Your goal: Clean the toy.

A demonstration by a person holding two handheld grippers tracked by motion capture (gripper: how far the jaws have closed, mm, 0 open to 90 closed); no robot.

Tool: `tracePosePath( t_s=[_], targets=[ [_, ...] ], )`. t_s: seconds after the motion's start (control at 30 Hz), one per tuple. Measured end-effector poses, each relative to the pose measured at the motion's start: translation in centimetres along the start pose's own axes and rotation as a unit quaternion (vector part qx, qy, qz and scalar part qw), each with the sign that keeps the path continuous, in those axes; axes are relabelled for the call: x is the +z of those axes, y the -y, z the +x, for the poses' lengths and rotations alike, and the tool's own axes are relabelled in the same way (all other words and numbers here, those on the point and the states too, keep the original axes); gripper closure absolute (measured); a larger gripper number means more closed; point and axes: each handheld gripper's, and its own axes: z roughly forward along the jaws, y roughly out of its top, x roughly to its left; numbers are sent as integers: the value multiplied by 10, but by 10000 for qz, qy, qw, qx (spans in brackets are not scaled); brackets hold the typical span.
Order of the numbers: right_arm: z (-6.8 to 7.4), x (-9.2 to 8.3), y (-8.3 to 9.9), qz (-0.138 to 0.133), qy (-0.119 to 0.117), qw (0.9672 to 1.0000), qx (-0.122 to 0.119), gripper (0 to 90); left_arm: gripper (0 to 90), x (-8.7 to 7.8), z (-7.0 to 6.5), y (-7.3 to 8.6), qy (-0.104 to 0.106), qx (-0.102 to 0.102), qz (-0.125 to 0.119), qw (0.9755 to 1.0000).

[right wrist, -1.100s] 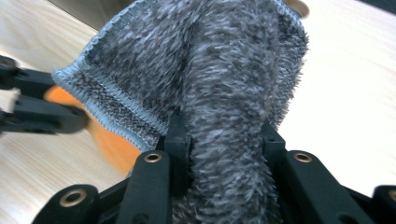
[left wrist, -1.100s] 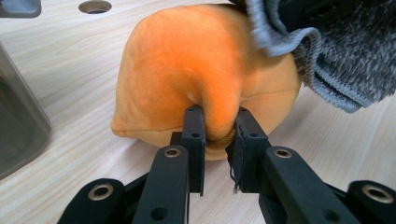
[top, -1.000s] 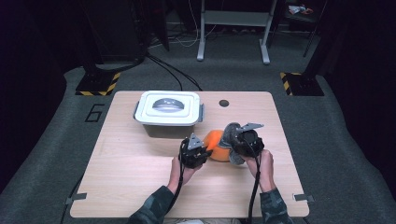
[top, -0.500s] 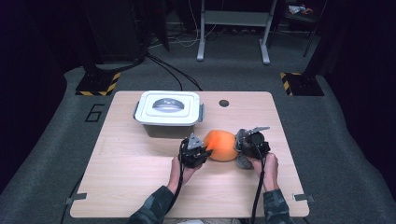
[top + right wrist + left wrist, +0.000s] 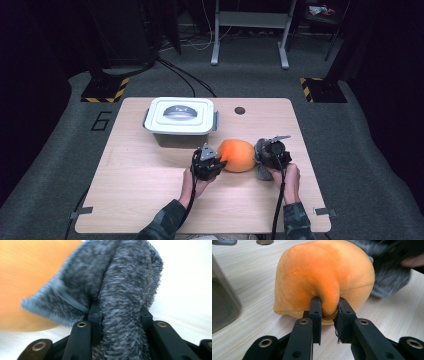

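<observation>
High view: your left claw [image 5: 216, 161] pinches a fold of the orange plush [image 5: 237, 155] mid-worktop [image 5: 150, 195]; your right claw [image 5: 260, 157] grips grey cloth [image 5: 262, 172] just right of it, touching. Plush lies between both claws, long axis left-right.

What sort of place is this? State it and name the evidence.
Probably a lab or recording studio, not a home: a lone wooden table on grey carpet, hazard-striped stand bases, loose floor cables and a painted floor number.
</observation>
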Motion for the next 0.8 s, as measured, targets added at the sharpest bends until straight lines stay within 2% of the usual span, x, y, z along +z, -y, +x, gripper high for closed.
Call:
tracePosePath(
  t_s=[0.13,0.2,0.27,0.37,0.47,0.5,0.53,0.6,0.8],
  targets=[
    [12,-30,-9,-409,-36,9990,-173,654,769,0,-2,0,20,12,-8,10000],
    [23,-43,-15,-626,-187,9975,-269,654,769,0,-2,-1,6,20,-9,10000],
    [36,-52,-21,-786,-289,9951,-530,653,769,0,-3,-1,2,28,-13,10000],
    [58,-58,-28,-916,-505,9913,-798,652,768,0,-3,0,16,7,-11,10000],
    [74,-52,-33,-846,-553,9892,-1060,652,768,0,-3,-1,8,15,9,10000],
    [76,-48,-34,-790,-481,9894,-1121,652,769,0,-3,0,7,31,19,10000],
    [77,-46,-34,-753,-417,9898,-1137,653,768,0,-2,0,15,21,28,10000],
    [73,-44,-33,-802,-519,9898,-1058,653,768,0,-2,0,25,7,12,10000],
    [52,-41,-24,-650,-395,9943,-745,652,767,1,-4,0,19,15,0,10000]
  ],
)
